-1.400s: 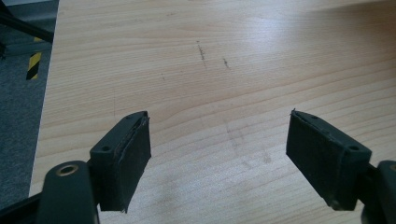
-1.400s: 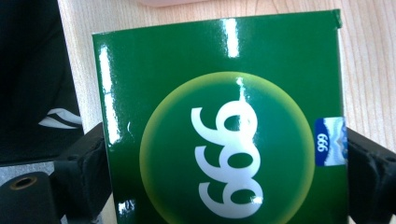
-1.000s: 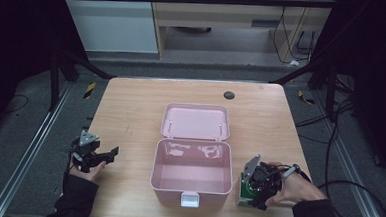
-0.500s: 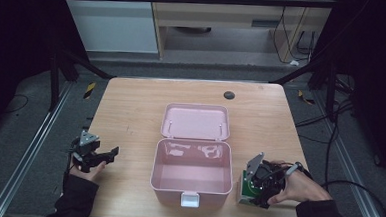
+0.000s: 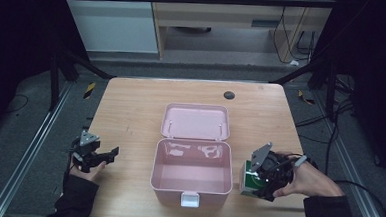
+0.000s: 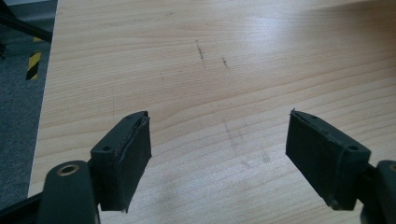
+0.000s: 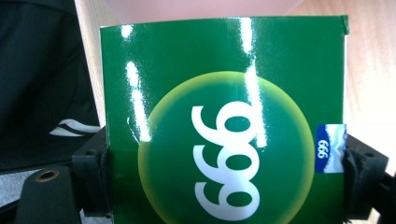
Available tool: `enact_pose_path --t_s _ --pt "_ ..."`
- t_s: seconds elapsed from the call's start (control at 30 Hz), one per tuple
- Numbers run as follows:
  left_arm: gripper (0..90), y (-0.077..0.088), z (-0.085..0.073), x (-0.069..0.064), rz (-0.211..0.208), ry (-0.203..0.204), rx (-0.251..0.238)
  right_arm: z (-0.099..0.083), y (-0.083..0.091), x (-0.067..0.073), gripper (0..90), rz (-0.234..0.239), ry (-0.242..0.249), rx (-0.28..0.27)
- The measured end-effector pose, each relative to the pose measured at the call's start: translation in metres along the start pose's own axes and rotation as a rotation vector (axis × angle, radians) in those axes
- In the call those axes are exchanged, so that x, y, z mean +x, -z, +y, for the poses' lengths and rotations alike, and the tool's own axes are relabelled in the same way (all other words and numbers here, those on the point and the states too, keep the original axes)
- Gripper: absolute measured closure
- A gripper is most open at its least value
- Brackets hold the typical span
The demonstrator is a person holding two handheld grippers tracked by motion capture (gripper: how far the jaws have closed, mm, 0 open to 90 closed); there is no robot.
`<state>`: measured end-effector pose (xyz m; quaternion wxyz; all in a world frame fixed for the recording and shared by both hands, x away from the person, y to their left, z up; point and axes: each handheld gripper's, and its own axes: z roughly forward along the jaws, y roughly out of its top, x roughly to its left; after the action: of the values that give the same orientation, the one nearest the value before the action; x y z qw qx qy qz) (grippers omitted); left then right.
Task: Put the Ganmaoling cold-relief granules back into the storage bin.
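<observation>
**Trainee:** Starting from the left, what should I watch?

**Coach:** The left gripper (image 5: 112, 152) sits near the left edge of the light wooden table (image 5: 131, 110), jaws spread wide with nothing between them; its own view has bare wood grain under the black pads (image 6: 123, 158). I'd leave it parked there, well apart from the work.

**Trainee:** And the middle?

**Coach:** The pale pink plastic box with its hinged lid laid back (image 5: 191, 173) is open, and its inside looks empty from above. A white latch (image 5: 189, 200) juts from the front wall. The rim is the thing to clear.

**Trainee:** Then the right side?

**Coach:** The right gripper (image 5: 255, 181) is clamped on the glossy green carton with a yellow-green circle and white numerals (image 7: 224, 121). In the right gripper view each jaw presses one side edge of the carton, low on the pack. From above, the carton (image 5: 248, 180) stands just beside the box's right wall, on or barely above the table; I can't tell which.

**Trainee:** So the step is getting it inside?

**Coach:** That's my reading. Lift straight until the carton's bottom is above the rim, carry it left over the cavity, then lower. The surface is slick and the grip is on the edges, so hold firm pressure and avoid twisting, or it may pivot between the pads.
</observation>
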<state>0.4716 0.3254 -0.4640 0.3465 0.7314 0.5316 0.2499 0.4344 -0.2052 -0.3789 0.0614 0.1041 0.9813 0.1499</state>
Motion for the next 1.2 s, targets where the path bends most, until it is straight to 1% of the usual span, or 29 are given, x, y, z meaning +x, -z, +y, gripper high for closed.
enact_pose_path --t_s 0.1,0.23,0.27,0.37,0.53,0.57,0.6,0.7,0.87,1.07,1.2 --pt "21.7 0.000 0.000 0.000 0.000 0.000 0.000 0.003 0.008 -0.001 15.8 -0.012 0.009 -0.005" --pt "21.7 0.000 0.000 0.000 0.000 0.000 0.000 0.007 0.020 -0.001 15.8 -0.024 0.008 -0.025" --pt "21.7 0.000 0.000 0.000 0.001 0.000 0.001 0.008 0.022 -0.002 15.8 -0.027 0.015 -0.026" --pt "21.7 0.000 0.000 0.000 0.000 0.001 -0.001 0.012 0.029 -0.002 15.8 -0.037 0.024 -0.028" --pt "21.8 0.000 0.000 0.000 0.000 0.003 -0.002 0.018 0.043 -0.002 15.9 -0.042 0.025 -0.029" --pt "21.8 0.000 0.000 0.000 0.000 0.003 -0.002 0.018 0.043 -0.002 15.9 -0.042 0.025 -0.029" --pt "21.8 0.000 0.000 0.000 -0.001 0.003 -0.002 0.020 0.048 -0.002 15.9 -0.046 0.027 -0.023" --pt "21.8 0.000 0.000 0.000 0.000 0.002 -0.002 0.023 0.051 -0.002 15.9 -0.048 0.027 -0.016" --pt "21.8 0.000 0.000 0.000 -0.001 0.002 -0.002 0.028 0.060 -0.001 15.9 -0.050 0.030 -0.023" --pt "21.8 0.000 0.000 0.000 -0.002 0.000 0.001 0.031 0.067 -0.001 15.9 -0.060 0.028 -0.024" --pt "21.7 0.000 0.000 0.000 -0.002 -0.001 0.001 0.036 0.073 -0.001 15.9 -0.062 0.036 -0.031"
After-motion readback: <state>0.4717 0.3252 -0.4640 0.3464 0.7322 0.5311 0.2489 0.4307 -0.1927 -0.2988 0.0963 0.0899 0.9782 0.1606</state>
